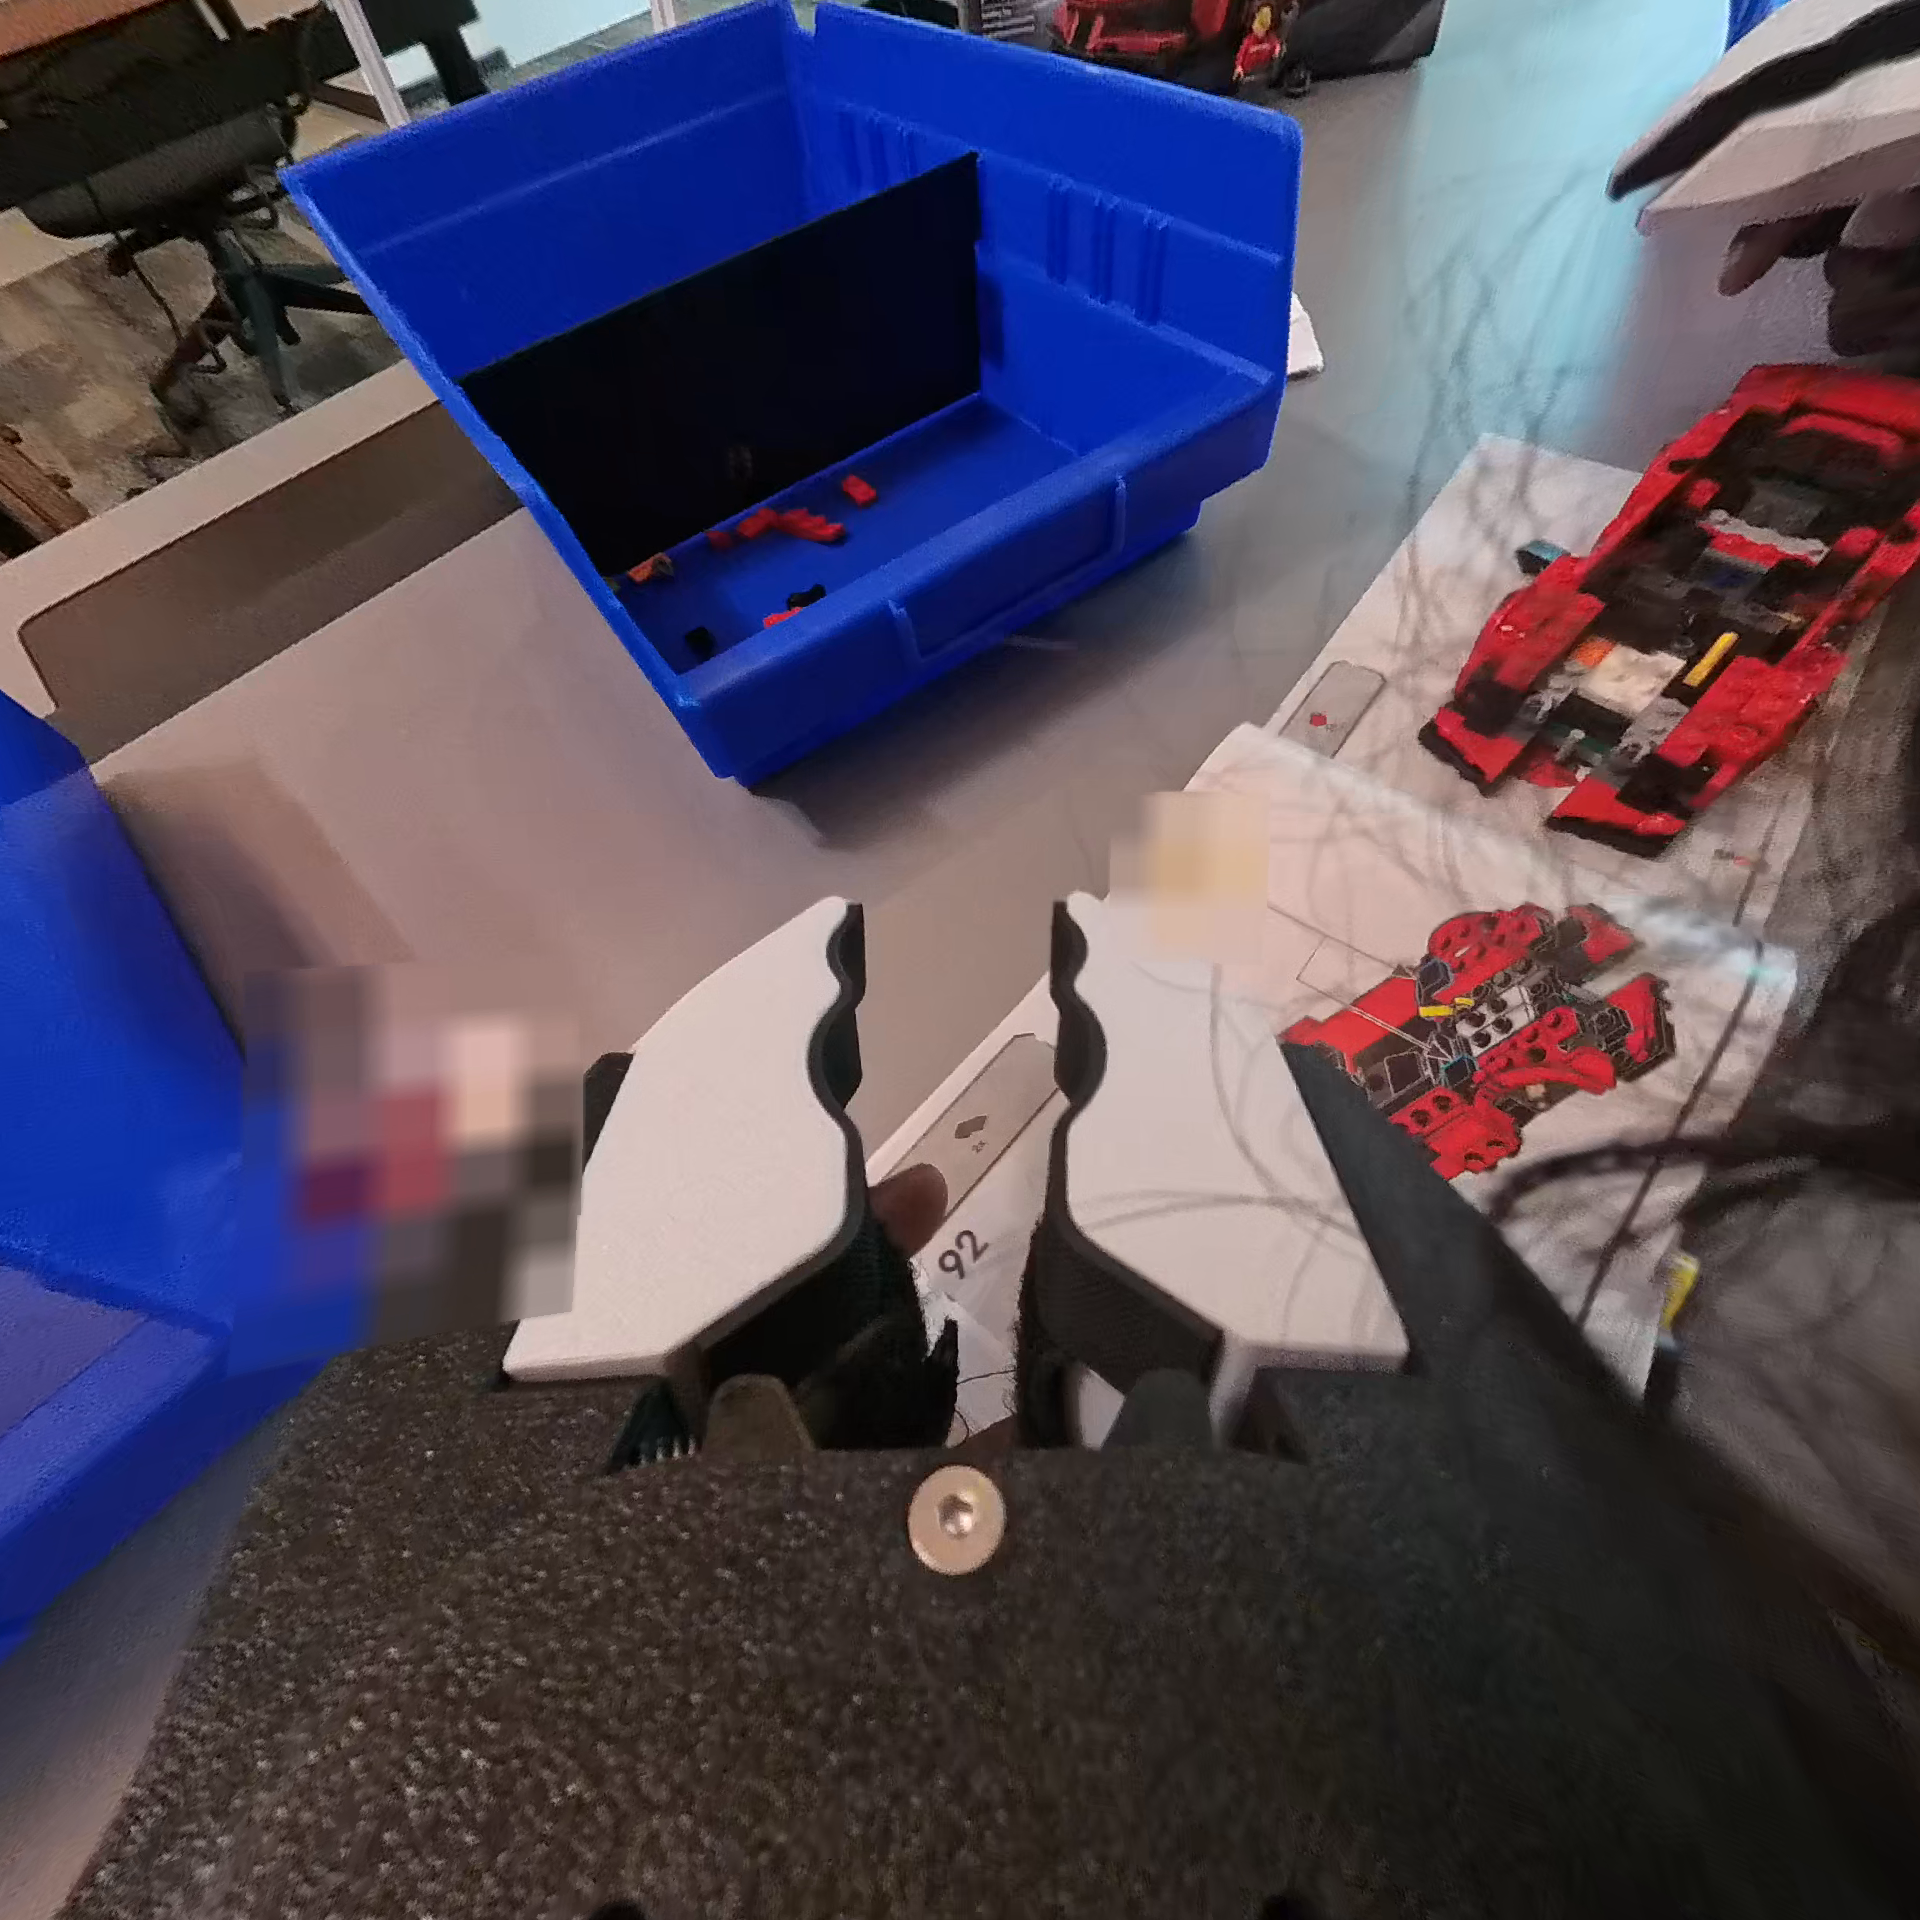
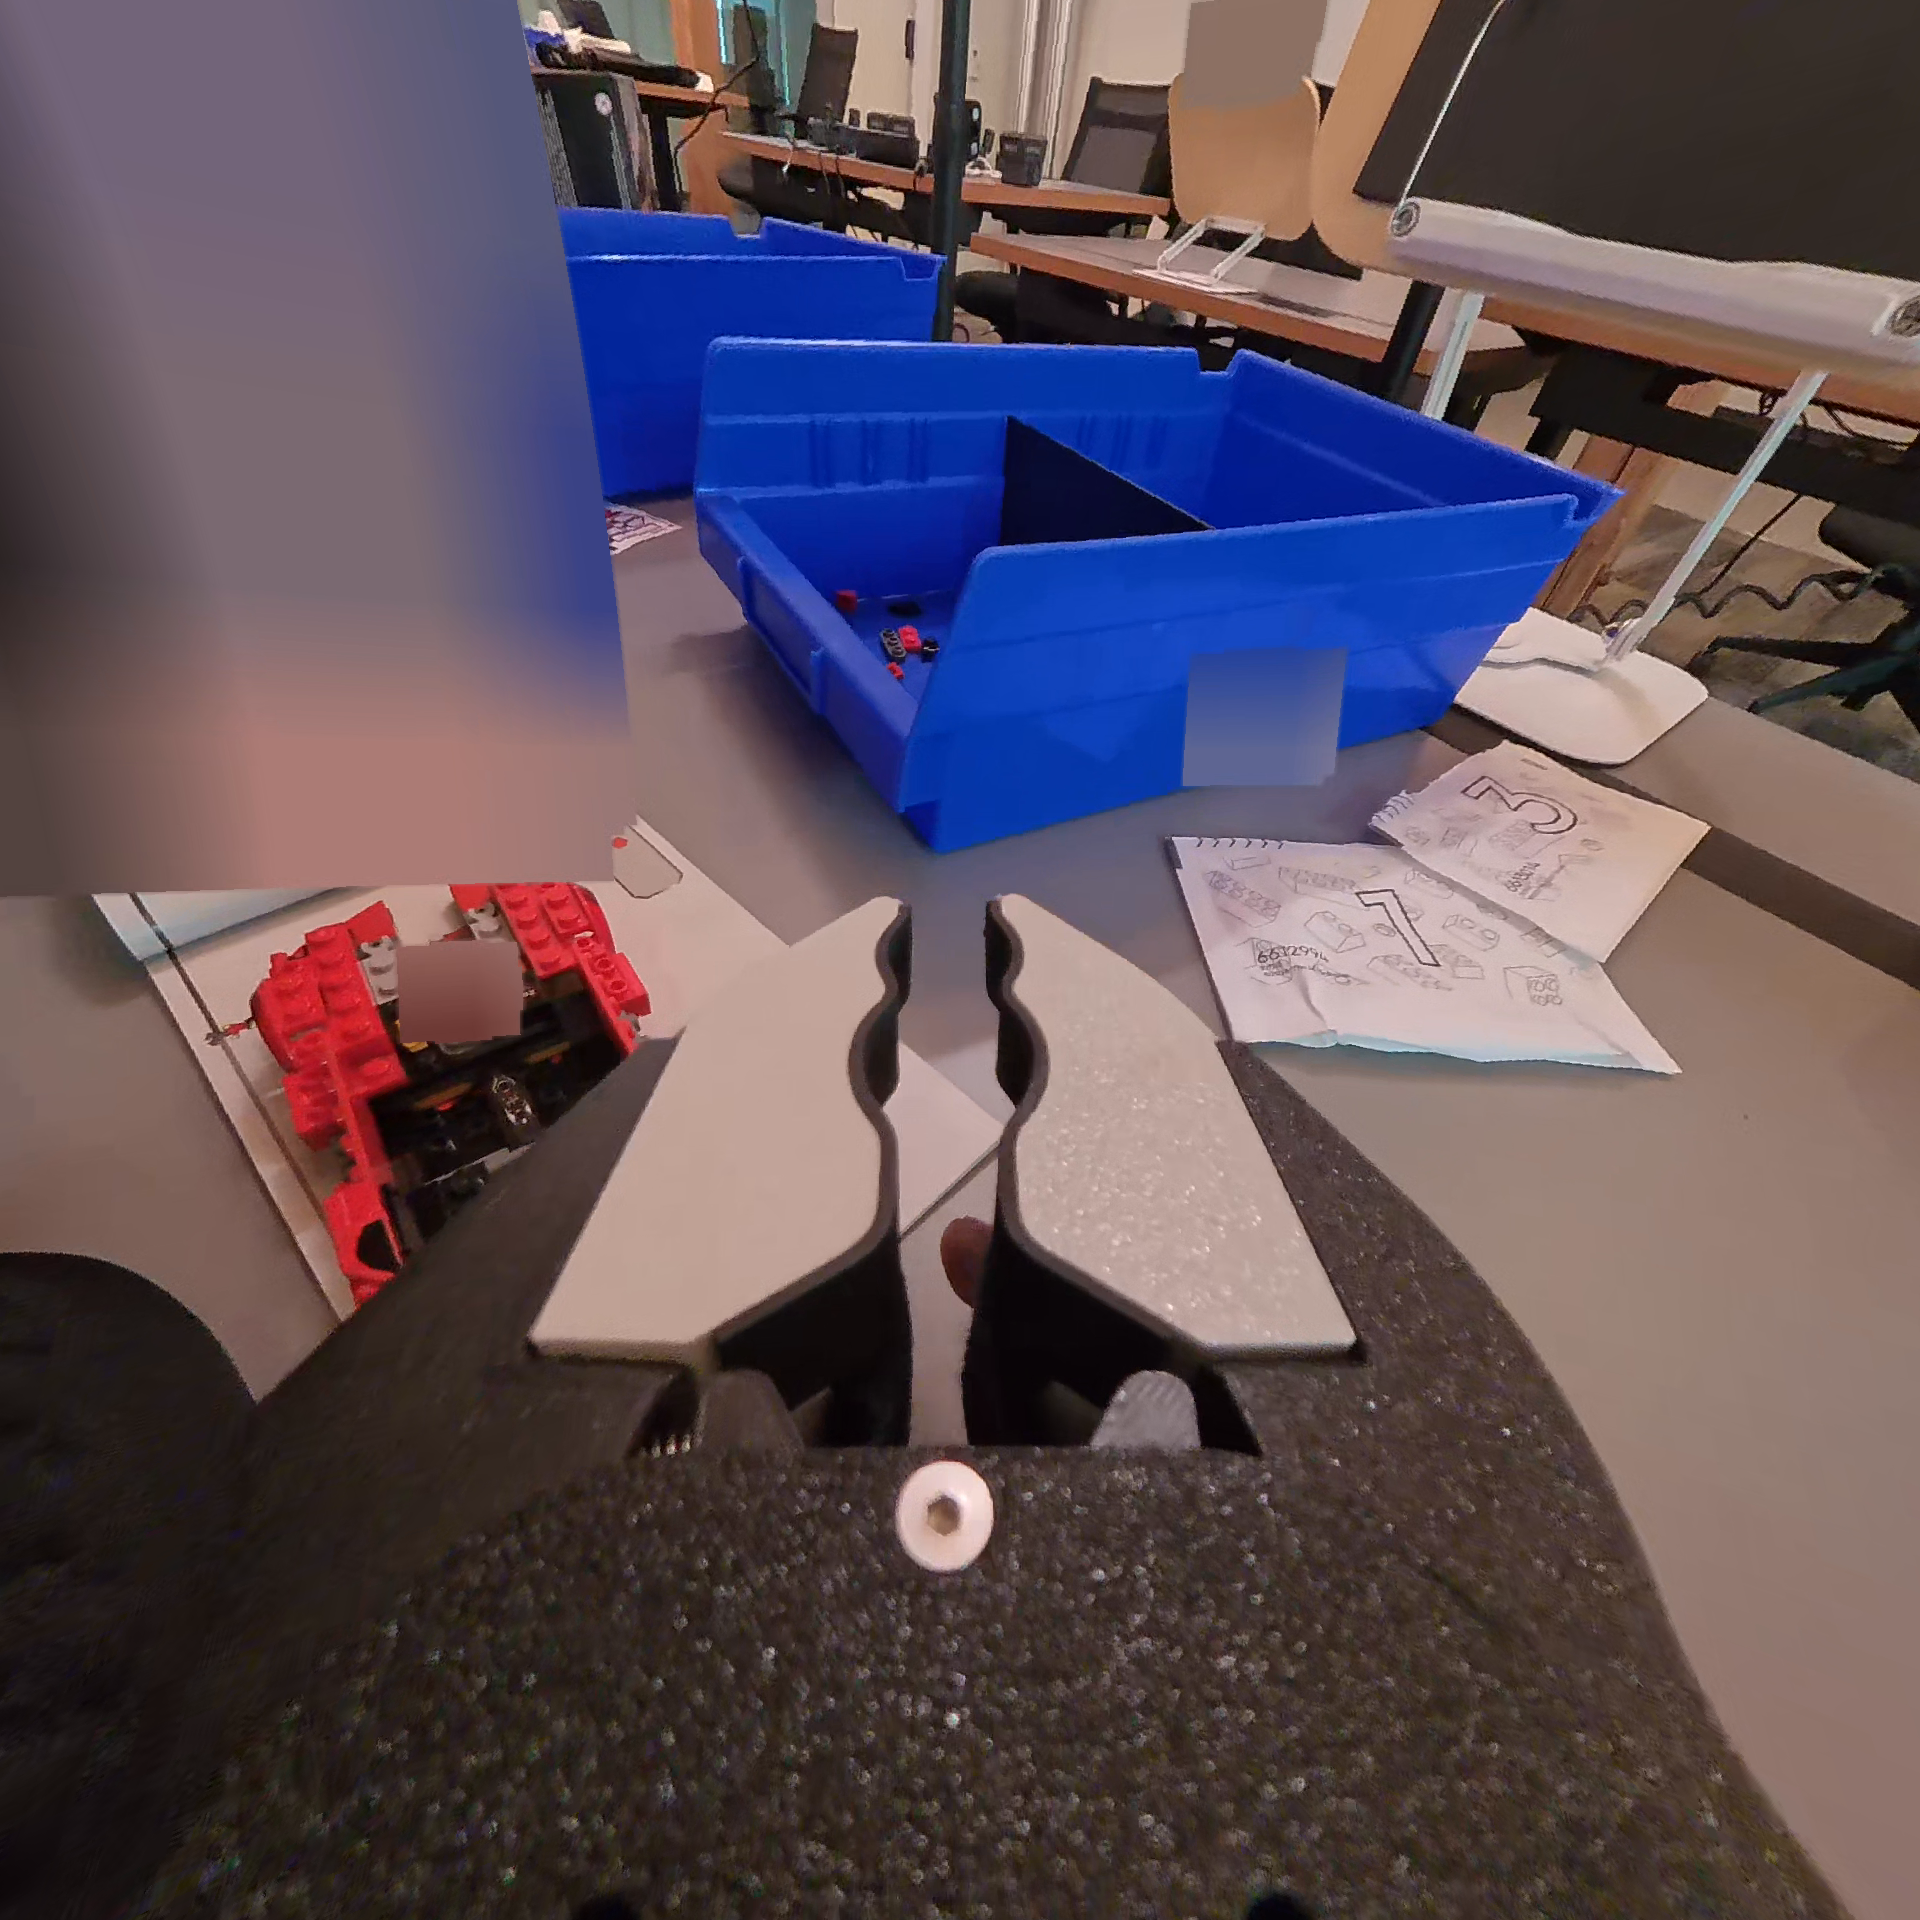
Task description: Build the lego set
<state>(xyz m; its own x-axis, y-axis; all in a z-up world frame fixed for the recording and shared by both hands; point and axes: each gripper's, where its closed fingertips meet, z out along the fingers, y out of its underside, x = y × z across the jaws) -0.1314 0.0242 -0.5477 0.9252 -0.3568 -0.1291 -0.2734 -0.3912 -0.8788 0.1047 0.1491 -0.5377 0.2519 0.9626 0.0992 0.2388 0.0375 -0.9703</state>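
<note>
A: Where does the lego car [image 1: 1704, 613] sit?

B: On the open instruction booklet [image 1: 1382, 914], to the right on the grey table [image 1: 520, 831]; it is red and black, part built, with its inside showing; in the right wrist view it lies to the near left.

A: And the grippers?

B: The left gripper [image 1: 956, 961] has its fingers apart, nothing between them, above the booklet's near edge; the right gripper [image 2: 948, 940] shows a narrower gap, also holding nothing.

A: Loose pieces?

B: A few small red and black bricks [image 1: 790, 525] lie in the near compartment of the blue bin [image 1: 1039, 582], in front of its black divider [image 1: 727, 364]; two crumpled paper bags [image 2: 1423, 935] lie right of the bin.
</note>
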